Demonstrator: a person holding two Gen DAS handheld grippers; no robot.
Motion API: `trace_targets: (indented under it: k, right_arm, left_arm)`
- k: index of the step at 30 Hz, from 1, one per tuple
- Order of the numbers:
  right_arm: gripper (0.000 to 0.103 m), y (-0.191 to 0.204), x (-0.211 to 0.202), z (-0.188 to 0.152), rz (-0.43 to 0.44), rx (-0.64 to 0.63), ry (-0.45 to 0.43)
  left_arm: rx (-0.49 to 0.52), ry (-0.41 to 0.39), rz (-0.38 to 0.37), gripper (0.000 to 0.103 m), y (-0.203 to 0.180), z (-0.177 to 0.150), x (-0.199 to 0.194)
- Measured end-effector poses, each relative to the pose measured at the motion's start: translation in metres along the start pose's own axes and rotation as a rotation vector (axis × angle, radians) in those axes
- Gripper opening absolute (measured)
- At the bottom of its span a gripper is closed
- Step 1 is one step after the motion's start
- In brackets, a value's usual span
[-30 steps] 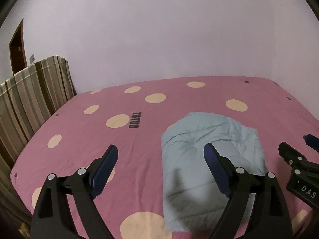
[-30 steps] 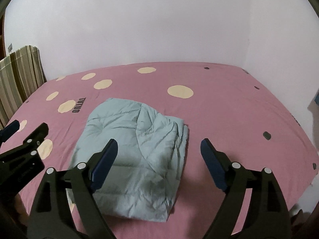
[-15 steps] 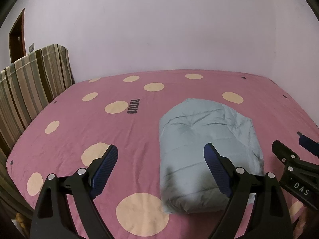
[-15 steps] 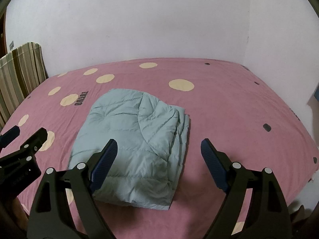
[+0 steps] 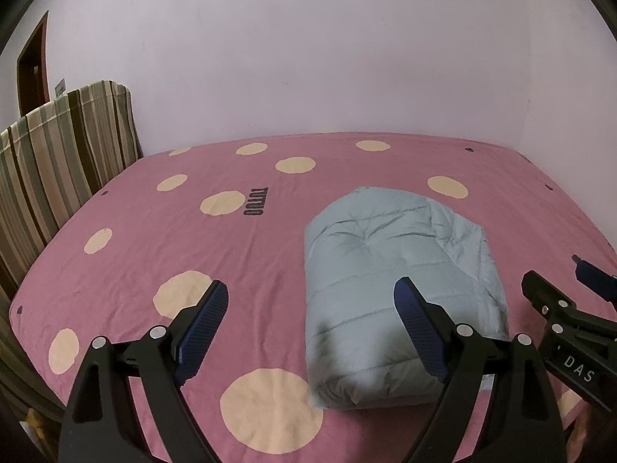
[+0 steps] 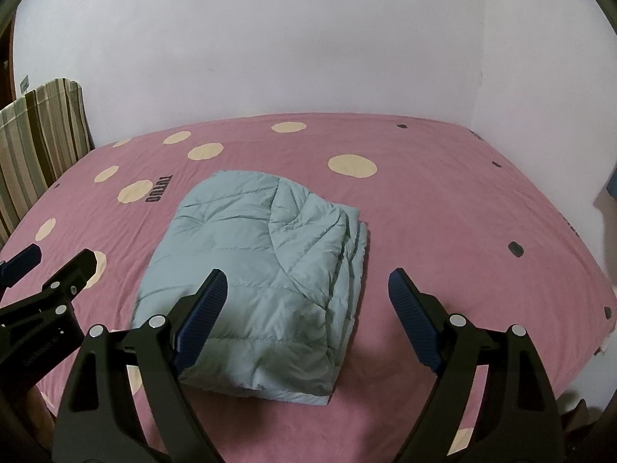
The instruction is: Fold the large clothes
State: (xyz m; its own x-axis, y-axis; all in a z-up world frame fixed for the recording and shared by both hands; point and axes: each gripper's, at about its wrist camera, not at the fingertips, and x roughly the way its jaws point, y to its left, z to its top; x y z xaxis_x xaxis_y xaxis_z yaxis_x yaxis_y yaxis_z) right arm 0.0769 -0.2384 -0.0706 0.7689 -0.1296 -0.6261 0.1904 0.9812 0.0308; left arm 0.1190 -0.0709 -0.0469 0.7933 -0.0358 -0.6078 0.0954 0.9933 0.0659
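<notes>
Jacket (image 6: 262, 274), a pale blue quilted puffer, lies folded into a thick rectangular bundle on the pink dotted bed (image 6: 443, 212), toward its near edge and roughly mid-width. Far left of the jacket, a striped cushion (image 5: 58, 177) stands at the bed's side. The left gripper (image 5: 308, 332) hangs above the bed just left of the jacket's near end, fingers spread wide with nothing between them; its right finger (image 5: 418, 328) overlaps the bundle in view, but contact cannot be told. The right gripper (image 6: 306, 308) hangs over the jacket's near right corner, fingers likewise wide apart and empty. The jacket looks light, soft and springy, with a slick shell, so layers may slide or puff open. Judging by the stacked edges along its right side, pinch there through all layers, or at the near corners.
</notes>
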Motion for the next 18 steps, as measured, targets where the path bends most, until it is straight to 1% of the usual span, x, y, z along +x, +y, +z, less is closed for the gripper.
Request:
trace_targets:
  k: [18]
  right_arm:
    - [0.085,0.0037,-0.0021,0.0000,-0.003,-0.006,-0.006]
  left_arm:
    - [-0.003,0.007,-0.016,0.087,-0.0020,-0.0027,-0.0017]
